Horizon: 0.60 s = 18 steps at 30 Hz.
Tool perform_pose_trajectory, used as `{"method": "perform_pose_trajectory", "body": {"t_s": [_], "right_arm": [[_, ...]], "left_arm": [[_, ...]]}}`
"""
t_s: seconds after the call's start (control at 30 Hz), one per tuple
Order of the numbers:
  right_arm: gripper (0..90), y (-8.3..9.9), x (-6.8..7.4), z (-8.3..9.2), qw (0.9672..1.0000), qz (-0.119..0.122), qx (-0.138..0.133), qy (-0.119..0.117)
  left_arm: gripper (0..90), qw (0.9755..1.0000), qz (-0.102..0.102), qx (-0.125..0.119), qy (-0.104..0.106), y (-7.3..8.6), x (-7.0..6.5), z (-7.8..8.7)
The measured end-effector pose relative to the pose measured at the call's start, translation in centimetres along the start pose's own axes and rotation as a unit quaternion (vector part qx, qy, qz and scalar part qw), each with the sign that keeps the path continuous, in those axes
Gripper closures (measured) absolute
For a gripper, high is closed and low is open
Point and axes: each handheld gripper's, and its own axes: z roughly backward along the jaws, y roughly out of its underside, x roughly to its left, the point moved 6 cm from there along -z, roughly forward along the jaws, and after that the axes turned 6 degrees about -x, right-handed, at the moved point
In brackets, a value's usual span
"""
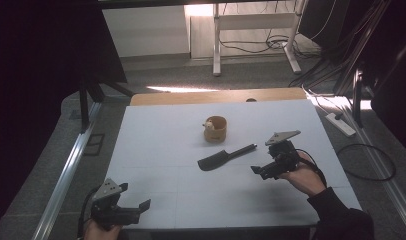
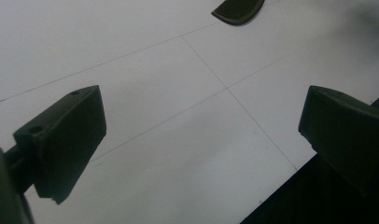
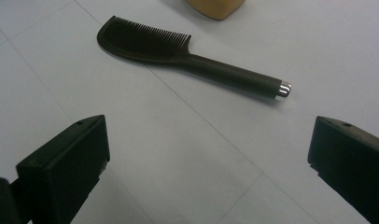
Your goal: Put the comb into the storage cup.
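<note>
A black comb (image 1: 225, 156) lies flat near the middle of the white table (image 1: 161, 135), its handle pointing right and away. Just behind it stands a small tan wooden cup (image 1: 215, 129) with a pale object inside. My right gripper (image 1: 263, 171) is held open to the right of the comb and a little nearer me. In the right gripper view the right gripper (image 3: 208, 163) has wide jaws, with the comb (image 3: 178, 51) ahead and the cup's base (image 3: 215, 7) at the top edge. My left gripper (image 1: 136, 196) sits open at the near left corner. In its own view the left gripper (image 2: 204, 135) holds nothing, and the comb's head (image 2: 239, 9) shows far off.
The table's near edge (image 2: 290, 186) runs right under the left gripper. A wooden board (image 1: 191, 96) lines the far edge. Beyond it are a desk frame (image 1: 217, 45), cables (image 1: 271, 45) and a power strip (image 1: 341, 124) on the floor at the right.
</note>
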Motion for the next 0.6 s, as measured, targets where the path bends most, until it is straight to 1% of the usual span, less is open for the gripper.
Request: {"method": "perform_pose_trajectory", "body": {"t_s": [0.2,0.23,0.4,0.53,0.6], "right_arm": [[0.0,-0.6,-0.1,-0.6,1.0000,-0.001,0.000,-0.002],[0.0,-0.7,-0.1,-0.8,1.0000,-0.003,0.001,-0.005],[0.0,-1.0,-0.3,-1.3,1.0000,-0.007,0.004,-0.004],[0.0,-1.4,-0.5,-1.8,0.9997,-0.021,0.007,-0.008],[0.0,-1.4,-0.6,-1.8,0.9997,-0.021,0.010,-0.008]], "left_arm": [[1.8,1.0000,0.000,0.000,0.001,0.0,0.0,0.0],[1.8,1.0000,0.000,0.000,0.001,0.0,0.0,0.0],[1.8,1.0000,0.000,0.000,0.002,0.0,0.0,0.0],[1.8,1.0000,-0.001,0.000,0.002,0.0,0.0,0.0],[1.8,1.0000,-0.001,0.000,0.002,0.0,0.0,0.0]]}}
